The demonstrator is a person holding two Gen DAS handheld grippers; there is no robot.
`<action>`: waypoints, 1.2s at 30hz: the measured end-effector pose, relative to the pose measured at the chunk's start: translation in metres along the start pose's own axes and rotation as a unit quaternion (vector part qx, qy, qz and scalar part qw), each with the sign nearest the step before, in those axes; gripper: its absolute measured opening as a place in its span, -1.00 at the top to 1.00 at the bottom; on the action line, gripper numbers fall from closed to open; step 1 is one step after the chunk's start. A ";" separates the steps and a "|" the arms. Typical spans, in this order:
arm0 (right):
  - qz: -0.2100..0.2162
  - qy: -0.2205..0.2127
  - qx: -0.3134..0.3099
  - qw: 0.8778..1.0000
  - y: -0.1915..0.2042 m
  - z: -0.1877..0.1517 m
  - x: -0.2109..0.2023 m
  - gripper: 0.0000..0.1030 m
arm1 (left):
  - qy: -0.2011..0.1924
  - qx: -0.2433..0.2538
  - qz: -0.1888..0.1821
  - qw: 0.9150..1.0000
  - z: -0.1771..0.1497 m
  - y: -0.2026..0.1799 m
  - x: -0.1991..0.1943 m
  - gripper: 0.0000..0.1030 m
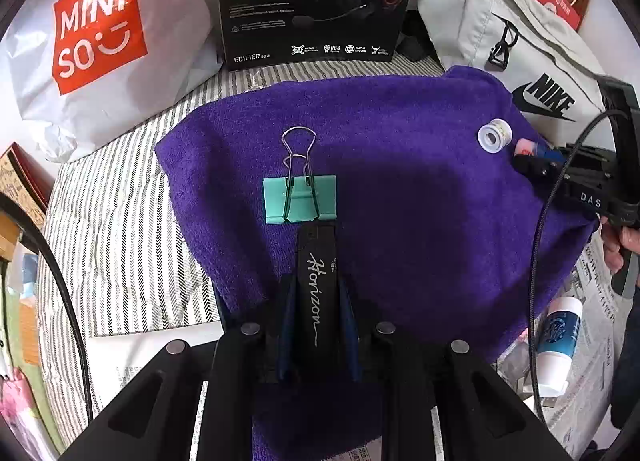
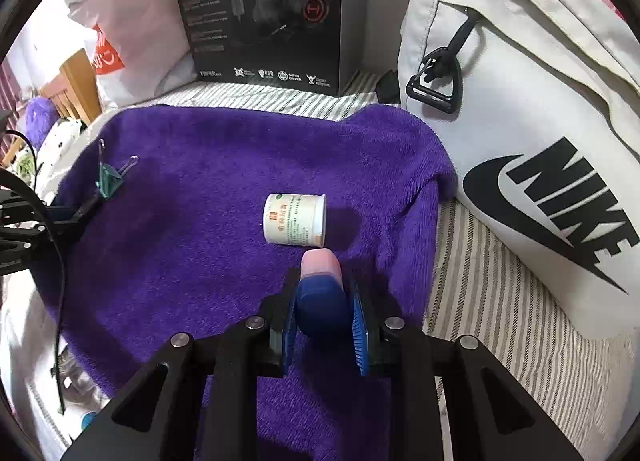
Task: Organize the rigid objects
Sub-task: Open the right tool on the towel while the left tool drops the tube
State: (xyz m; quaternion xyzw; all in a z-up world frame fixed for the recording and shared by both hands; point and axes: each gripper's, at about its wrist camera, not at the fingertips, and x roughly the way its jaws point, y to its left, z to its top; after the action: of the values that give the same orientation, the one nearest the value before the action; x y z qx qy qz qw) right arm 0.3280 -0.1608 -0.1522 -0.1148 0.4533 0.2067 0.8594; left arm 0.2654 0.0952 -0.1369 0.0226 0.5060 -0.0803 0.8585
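Note:
A purple towel (image 1: 400,201) holds a green binder clip (image 1: 300,199) with wire handles and a small white jar (image 1: 495,135) lying on its side. My left gripper (image 1: 318,285) is shut on a black stick marked "Horizon" (image 1: 316,257), whose tip almost touches the clip's near edge. In the right wrist view my right gripper (image 2: 323,289) is shut on a blue and pink block (image 2: 322,293). Its pink end sits just short of the jar (image 2: 295,219). The clip (image 2: 110,181) and the left gripper (image 2: 86,207) show at the towel's left edge.
A white Miniso bag (image 1: 92,41), a black headset box (image 1: 316,1) and a white Nike bag (image 1: 520,53) line the back. Striped bedding (image 1: 120,241) lies under the towel. A white and blue tube (image 1: 558,337) rests on newspaper at the right, near a hand (image 1: 616,245).

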 end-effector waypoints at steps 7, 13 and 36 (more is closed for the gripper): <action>0.003 0.002 -0.007 1.000 0.003 0.001 0.007 0.54 | -0.004 0.008 0.020 1.000 -0.001 -0.006 0.001 0.59; 0.020 0.002 -0.008 1.000 0.002 -0.003 0.001 0.31 | -0.002 0.007 0.031 0.999 -0.005 -0.009 -0.001 0.51; -0.002 -0.021 0.049 0.999 0.015 -0.086 -0.098 -0.15 | -0.044 0.022 0.013 0.999 -0.071 -0.056 -0.075 0.32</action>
State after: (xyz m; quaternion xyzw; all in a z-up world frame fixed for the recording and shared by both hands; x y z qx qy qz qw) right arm 0.2087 -0.2054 -0.1201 -0.0696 0.4443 0.1847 0.8739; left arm 0.1595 0.0566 -0.1040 0.0443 0.4653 -0.0807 0.8804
